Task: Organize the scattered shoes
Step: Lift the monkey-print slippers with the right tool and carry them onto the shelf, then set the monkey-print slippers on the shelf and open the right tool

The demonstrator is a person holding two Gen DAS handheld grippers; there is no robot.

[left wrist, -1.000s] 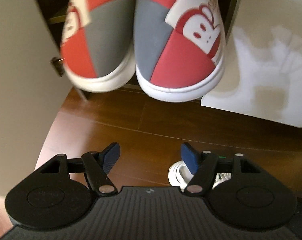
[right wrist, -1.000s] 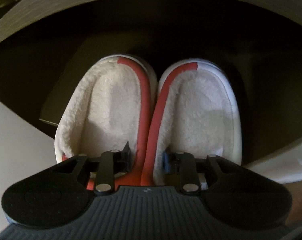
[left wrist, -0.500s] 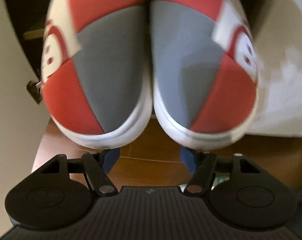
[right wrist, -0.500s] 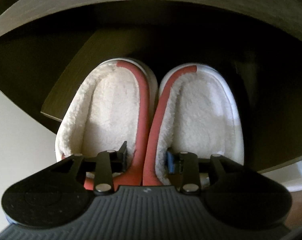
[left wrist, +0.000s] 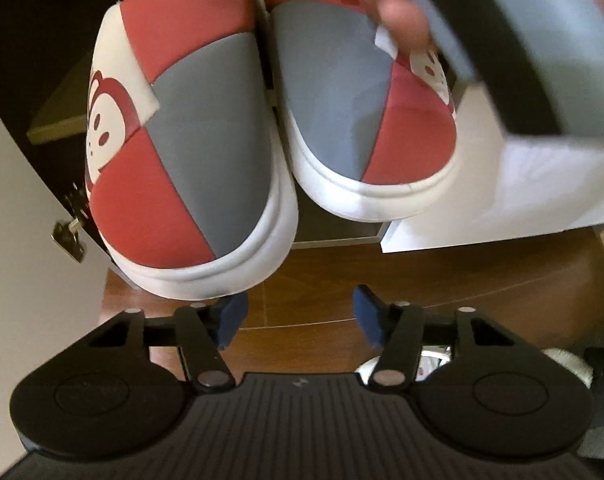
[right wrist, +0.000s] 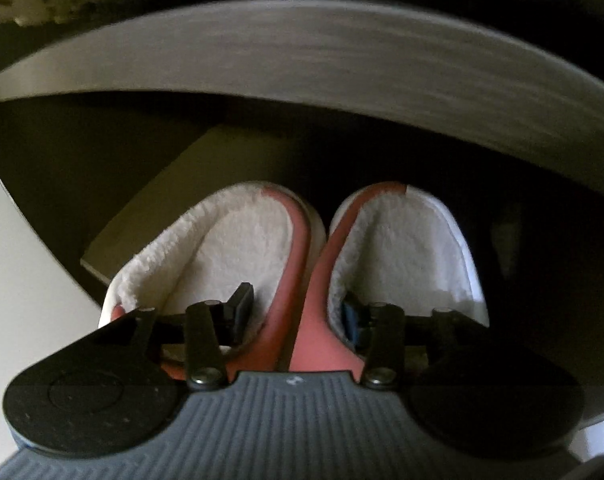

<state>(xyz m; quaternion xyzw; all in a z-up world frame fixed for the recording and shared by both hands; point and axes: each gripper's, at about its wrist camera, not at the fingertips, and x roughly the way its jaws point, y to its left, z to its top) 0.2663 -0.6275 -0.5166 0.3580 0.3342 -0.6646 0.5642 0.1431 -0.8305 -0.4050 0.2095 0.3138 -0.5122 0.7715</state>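
Two slippers [right wrist: 298, 264] sit pinched together in my right gripper [right wrist: 296, 314], one finger [right wrist: 238, 308] inside each fleece opening, clamped on their red inner walls. Beyond the fingertips a shelf edge [right wrist: 302, 48] now fills more of the view than a second ago, so I judge the pair is nearing the dark cabinet. My left gripper [left wrist: 300, 318] stands apart and empty, just under the toes, which have swung closer and tilted. Outward lie wood floor [left wrist: 382, 276] and a white shoe [left wrist: 434, 364]. No readable writing; only a monkey-face patch [left wrist: 106, 124].
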